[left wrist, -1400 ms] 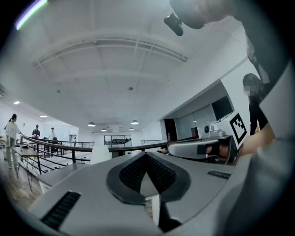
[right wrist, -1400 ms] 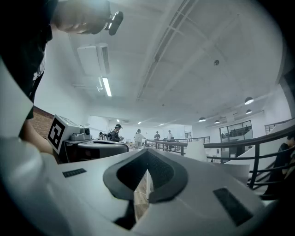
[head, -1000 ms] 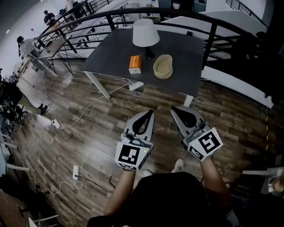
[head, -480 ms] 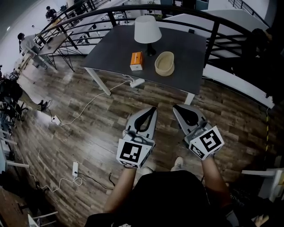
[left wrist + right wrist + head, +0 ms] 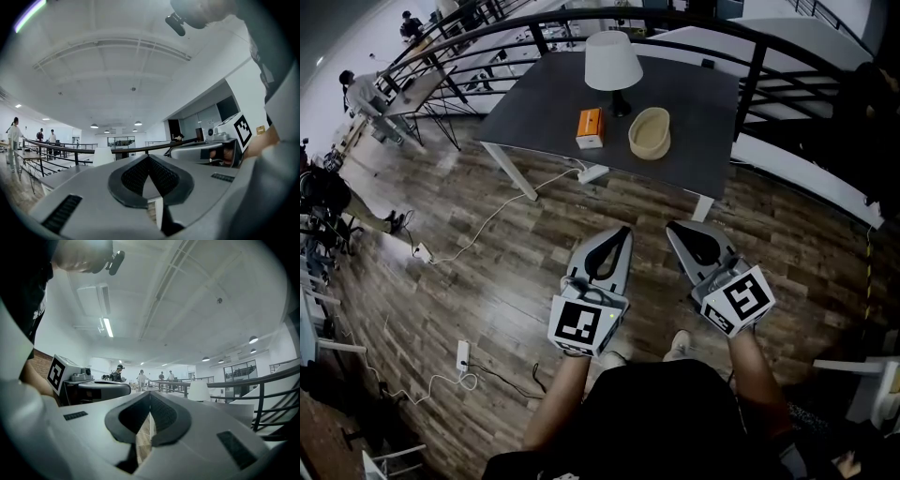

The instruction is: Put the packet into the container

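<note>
An orange packet lies on the dark grey table beside a tan oval container, which holds nothing I can see. Both grippers are held level over the wooden floor, well short of the table. My left gripper is shut with nothing between its jaws; its tips meet in the left gripper view. My right gripper is likewise shut and empty, with its tips together in the right gripper view.
A white lamp stands on the table behind the packet. A white power strip and cables lie on the floor near the table's white leg. A black railing curves behind the table. People stand at desks far left.
The view has shifted slightly, so the table sits a little higher and to the right in frame. Both grippers have kept still and shut.
</note>
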### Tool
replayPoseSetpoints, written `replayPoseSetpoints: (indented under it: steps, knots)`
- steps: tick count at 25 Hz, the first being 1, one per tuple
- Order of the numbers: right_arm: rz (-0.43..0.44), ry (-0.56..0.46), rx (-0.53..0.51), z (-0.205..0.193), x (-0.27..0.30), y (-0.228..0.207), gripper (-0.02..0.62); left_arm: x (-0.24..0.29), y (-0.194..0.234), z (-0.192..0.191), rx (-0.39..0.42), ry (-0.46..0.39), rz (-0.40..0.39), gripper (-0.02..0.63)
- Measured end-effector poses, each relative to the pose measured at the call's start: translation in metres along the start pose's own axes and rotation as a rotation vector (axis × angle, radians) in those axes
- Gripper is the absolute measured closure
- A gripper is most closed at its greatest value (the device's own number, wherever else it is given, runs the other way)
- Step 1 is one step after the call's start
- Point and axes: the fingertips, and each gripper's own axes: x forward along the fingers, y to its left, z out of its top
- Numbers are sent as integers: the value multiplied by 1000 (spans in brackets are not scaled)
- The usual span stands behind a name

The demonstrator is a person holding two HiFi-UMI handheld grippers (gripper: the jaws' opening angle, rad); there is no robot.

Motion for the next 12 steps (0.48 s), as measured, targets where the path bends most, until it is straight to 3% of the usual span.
replayPoseSetpoints:
  steps: [9, 12]
  knots:
    - [20, 16, 1, -8, -14, -15, 591, 14, -17, -4, -5, 5, 16, 600]
    - [36, 14, 2, -11, -22, -25, 591, 22, -27, -4, -47, -7, 33, 600]
